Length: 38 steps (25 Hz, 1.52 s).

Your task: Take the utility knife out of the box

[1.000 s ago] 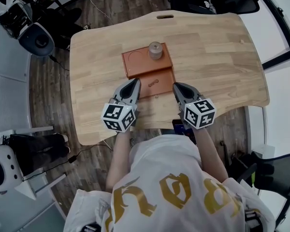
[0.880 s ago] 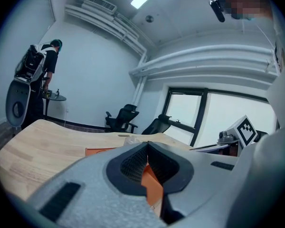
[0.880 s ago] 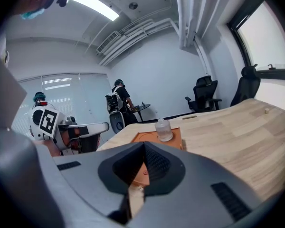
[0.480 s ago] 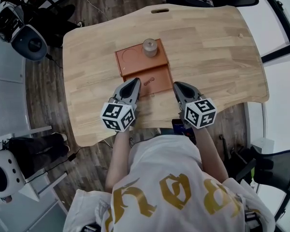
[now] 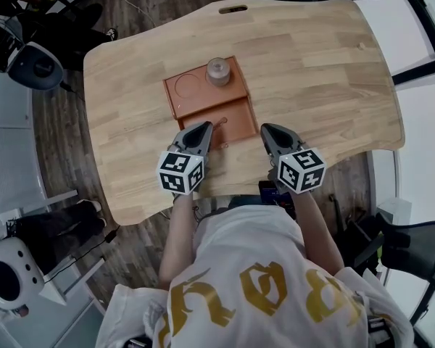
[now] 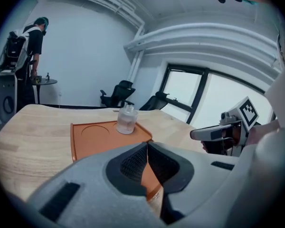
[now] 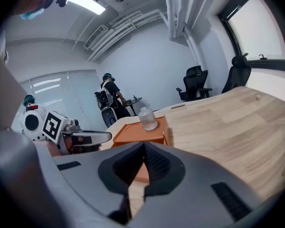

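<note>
An orange box [image 5: 206,100] lies on the wooden table [image 5: 312,64]. Its far half has a round recess and carries a clear lidded jar [image 5: 217,71]. In its lower near half lies a small item [image 5: 220,123], too small to name. My left gripper [image 5: 204,127] is shut, its tips over the box's near left corner. My right gripper [image 5: 267,130] is shut too, just right of the box above bare wood. The left gripper view has the shut jaws [image 6: 147,144] before the box [image 6: 92,137] and jar [image 6: 126,119]. Beyond the shut jaws [image 7: 144,144] in the right gripper view stand box [image 7: 137,131] and jar [image 7: 147,118].
The table's near edge runs just below both grippers. Office chairs [image 5: 409,259] and white equipment [image 5: 7,281] stand on the floor around the table. A person with a backpack [image 6: 26,42] stands far off beyond the table.
The head view has drifted, so table and box now sit further left and higher in the picture. Both grippers keep nearly the same place in frame and stay shut.
</note>
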### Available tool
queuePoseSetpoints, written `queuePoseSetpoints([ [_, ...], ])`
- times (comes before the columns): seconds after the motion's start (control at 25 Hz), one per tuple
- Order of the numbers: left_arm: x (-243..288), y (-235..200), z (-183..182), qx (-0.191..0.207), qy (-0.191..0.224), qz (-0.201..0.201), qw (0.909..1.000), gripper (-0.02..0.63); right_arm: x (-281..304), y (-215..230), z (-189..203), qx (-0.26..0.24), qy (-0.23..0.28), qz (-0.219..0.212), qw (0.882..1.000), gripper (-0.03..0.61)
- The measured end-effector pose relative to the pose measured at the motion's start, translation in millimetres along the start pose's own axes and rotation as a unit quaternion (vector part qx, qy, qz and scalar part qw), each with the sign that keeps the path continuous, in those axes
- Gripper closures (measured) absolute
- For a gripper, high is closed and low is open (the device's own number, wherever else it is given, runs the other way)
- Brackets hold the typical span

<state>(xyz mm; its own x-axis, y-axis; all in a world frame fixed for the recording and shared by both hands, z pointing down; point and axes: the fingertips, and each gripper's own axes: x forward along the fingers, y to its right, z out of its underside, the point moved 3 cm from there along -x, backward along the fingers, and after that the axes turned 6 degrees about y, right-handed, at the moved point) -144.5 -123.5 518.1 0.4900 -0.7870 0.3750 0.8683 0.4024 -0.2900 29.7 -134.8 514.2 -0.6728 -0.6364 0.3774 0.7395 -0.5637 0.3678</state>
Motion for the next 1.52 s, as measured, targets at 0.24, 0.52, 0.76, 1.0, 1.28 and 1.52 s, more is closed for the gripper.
queuePoseSetpoints([
  [0.24, 22.3, -5.2, 16.7, 0.008, -0.054, 0.014, 0.9984, 0.601, 10.8, 12.1, 6.2, 0.008, -0.014, 0.003, 1.000, 0.568],
  [0.52, 42.4, -10.0, 42.5, 0.052, -0.137, 0.024, 0.9889, 0.601, 24.2, 31.1, 16.6, 0.020, -0.035, 0.011, 0.999, 0.568],
  [0.76, 62.1, -11.3, 60.5, 0.064, -0.191, 0.038, 0.9787, 0.601, 32.4, 47.0, 24.0, 0.033, -0.049, 0.016, 0.998, 0.567],
  [1.0, 76.3, -14.3, 74.5, 0.085, -0.228, 0.043, 0.9691, 0.600, 37.7, 61.4, 30.1, 0.044, -0.061, 0.023, 0.997, 0.568],
  [1.28, 86.0, -19.5, 85.4, 0.115, -0.253, 0.036, 0.9598, 0.550, 43.7, 73.3, 34.3, 0.054, -0.068, 0.025, 0.996, 0.568],
  [1.52, 90.8, -21.4, 94.0, 0.171, -0.274, 0.036, 0.9458, 0.529, 46.3, 77.6, 33.8, 0.085, -0.057, 0.017, 0.995, 0.568],
])
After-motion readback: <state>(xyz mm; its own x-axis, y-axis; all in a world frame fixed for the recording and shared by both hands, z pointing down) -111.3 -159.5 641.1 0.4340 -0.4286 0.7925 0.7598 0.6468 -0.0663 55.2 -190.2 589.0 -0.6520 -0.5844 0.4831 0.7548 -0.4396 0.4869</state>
